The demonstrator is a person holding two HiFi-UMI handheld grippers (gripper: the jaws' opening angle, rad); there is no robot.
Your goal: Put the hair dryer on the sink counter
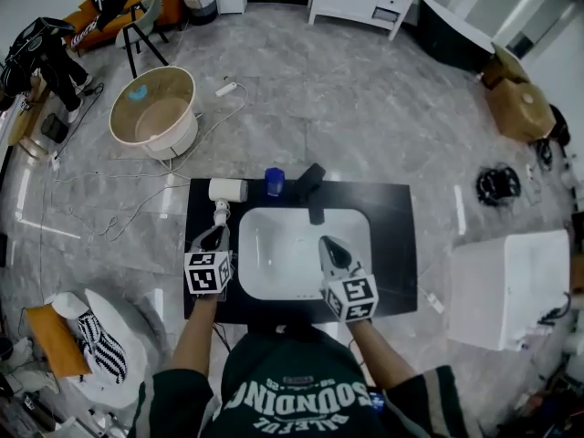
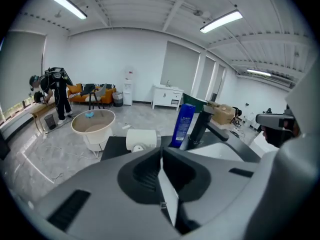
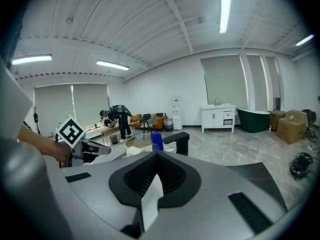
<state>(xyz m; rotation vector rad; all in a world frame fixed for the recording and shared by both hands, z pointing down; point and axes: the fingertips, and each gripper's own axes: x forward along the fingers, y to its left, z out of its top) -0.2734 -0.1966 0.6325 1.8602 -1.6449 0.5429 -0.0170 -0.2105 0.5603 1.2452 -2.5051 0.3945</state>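
The white hair dryer (image 1: 227, 190) with its short, stubby barrel lies on the black sink bench (image 1: 392, 217), at the back left corner. It is just beside the blue plastic bottle (image 1: 275, 182) and left of the black tap (image 1: 314, 194). Its handle points toward the person.

The left hand-held gripper (image 1: 213, 238) hangs near the end of that handle. In the left gripper view its jaws are pressed together with nothing between them, and the dryer's barrel shows beyond their tips, apart from them. This gripper is clenched on nothing.

The right hand-held gripper (image 1: 330, 247) sits over the white rectangular basin (image 1: 274, 254). It is likewise clenched and empty, as the right gripper view shows.

Judged from how things lie, the placing looks done: the dryer rests on the bench with no grip on it, and it seems settled on its side. All that appears left is to draw the left hand-held gripper clear of the handle without knocking it.
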